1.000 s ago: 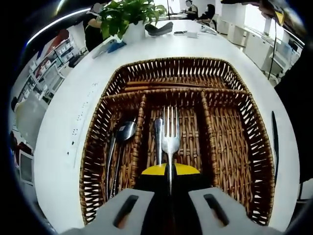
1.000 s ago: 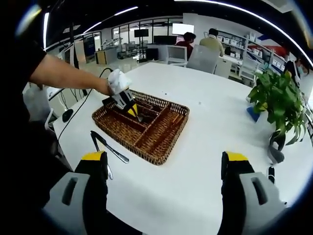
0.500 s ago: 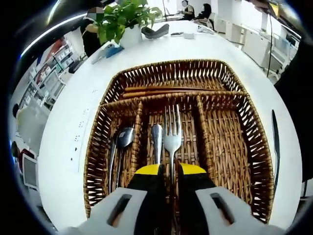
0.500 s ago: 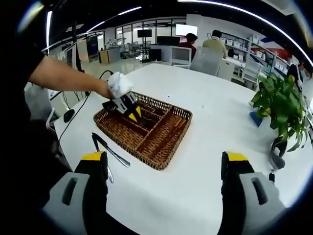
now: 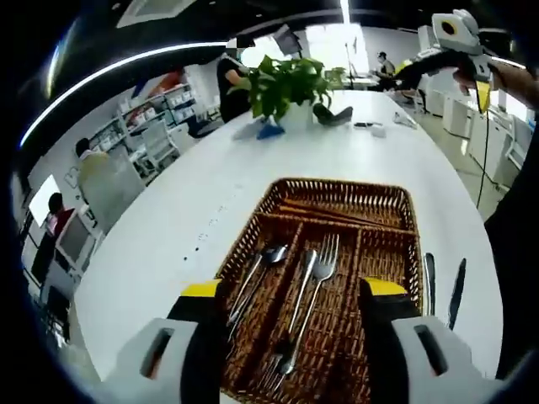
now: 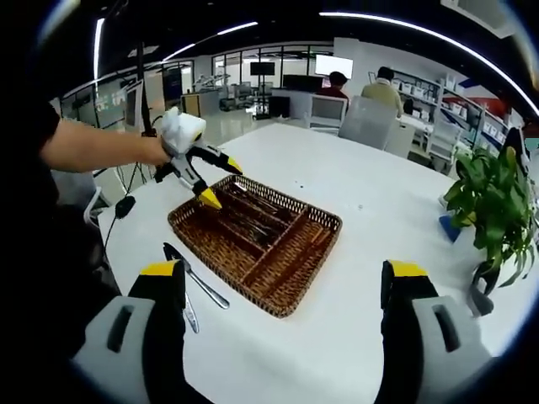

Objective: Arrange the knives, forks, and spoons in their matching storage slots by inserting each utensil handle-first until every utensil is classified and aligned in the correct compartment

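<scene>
A wicker cutlery basket (image 5: 337, 184) lies on the white table. Its left slot holds spoons (image 5: 266, 255). In the middle slot a fork (image 5: 319, 273) lies free, tines toward the far end, beside another steel utensil (image 5: 304, 271). Two knives (image 5: 429, 273) lie on the table right of the basket. My left gripper (image 5: 293, 290) hangs open above the basket's near end, holding nothing. In the right gripper view it hovers open (image 6: 217, 181) over the basket (image 6: 313, 278), with the knives (image 6: 199, 284) on the table close by. My right gripper (image 6: 284, 273) is open and empty.
Wooden chopsticks (image 5: 337, 211) fill the basket's far cross compartment. A potted plant (image 5: 290, 78) stands at the far end of the table (image 5: 194, 219), also seen as a plant (image 6: 493, 187) at the right. People and office shelves surround the table (image 6: 370, 194).
My left gripper has opened, let go of the fork in the middle slot, and drawn up and back from the basket. My right gripper has stayed open and still.
</scene>
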`<state>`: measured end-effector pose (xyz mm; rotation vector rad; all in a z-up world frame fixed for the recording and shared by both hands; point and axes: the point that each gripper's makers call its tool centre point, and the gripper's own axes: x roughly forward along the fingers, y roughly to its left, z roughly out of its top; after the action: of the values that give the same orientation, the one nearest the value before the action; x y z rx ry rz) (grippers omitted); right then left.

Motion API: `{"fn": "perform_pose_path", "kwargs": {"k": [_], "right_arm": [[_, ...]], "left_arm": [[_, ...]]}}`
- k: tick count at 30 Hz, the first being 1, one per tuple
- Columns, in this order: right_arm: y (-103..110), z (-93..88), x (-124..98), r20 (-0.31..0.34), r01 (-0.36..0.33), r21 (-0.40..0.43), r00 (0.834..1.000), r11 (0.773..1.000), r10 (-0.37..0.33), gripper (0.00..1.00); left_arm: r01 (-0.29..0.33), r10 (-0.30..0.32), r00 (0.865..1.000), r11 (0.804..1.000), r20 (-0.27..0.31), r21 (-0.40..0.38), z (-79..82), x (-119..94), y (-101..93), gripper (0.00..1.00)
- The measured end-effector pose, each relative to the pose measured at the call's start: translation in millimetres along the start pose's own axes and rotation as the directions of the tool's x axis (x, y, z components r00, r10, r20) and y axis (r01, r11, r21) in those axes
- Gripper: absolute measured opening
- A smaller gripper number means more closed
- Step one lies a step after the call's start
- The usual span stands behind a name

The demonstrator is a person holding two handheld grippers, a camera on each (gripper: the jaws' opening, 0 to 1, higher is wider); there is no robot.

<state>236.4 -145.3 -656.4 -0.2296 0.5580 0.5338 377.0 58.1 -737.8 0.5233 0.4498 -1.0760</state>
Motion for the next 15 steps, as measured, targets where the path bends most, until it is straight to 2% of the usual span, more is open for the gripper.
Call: {"fn": "perform_pose_path", "kwargs": {"k": [2,3,5,7,10,13,15], "right_arm": [[2.6,3.8,1.1,0.005,-0.006,-0.012,1.000,1.000,0.006,1.00],[2.8,6.6,0.8,0.015,-0.002,-0.020,1.000,1.000,0.002,1.00],[3.4,7.0,1.4,0.019,-0.007,-0.014,1.000,1.000,0.007,1.00],[6.6,8.0,4.0,0.025,-0.015,-0.018,1.000,1.000,0.016,1.00],[17.9,11.8,7.2,0.034,-0.052,-0.040,0.998,0.998,0.054,1.00],[24.5,14.3,10.8,0.037,-0.067,-0.060,0.997,0.996,0.070,1.00],[28.4,18.6,11.1,0.058,-0.081,-0.061,0.995,0.995,0.085,1.00]], "left_arm": [[-0.049,0.050,0.999,0.999,0.021,-0.014,1.1,-20.8,3.0,0.82],[-0.065,0.066,0.998,0.997,0.013,-0.047,-4.3,-31.5,3.0,0.84],[-0.067,0.068,0.998,0.991,0.002,-0.114,-12.6,-45.5,-0.4,0.87],[-0.090,0.098,0.994,0.981,0.039,-0.172,-14.8,-65.2,-0.9,0.92],[-0.113,0.125,0.991,0.971,0.045,-0.213,-21.4,-86.0,-2.8,0.98],[-0.142,0.162,0.985,0.958,0.062,-0.248,-23.5,-106.4,-4.6,0.99],[-0.153,0.191,0.975,0.947,0.112,-0.282,-16.7,-122.6,-7.2,0.99]]}}
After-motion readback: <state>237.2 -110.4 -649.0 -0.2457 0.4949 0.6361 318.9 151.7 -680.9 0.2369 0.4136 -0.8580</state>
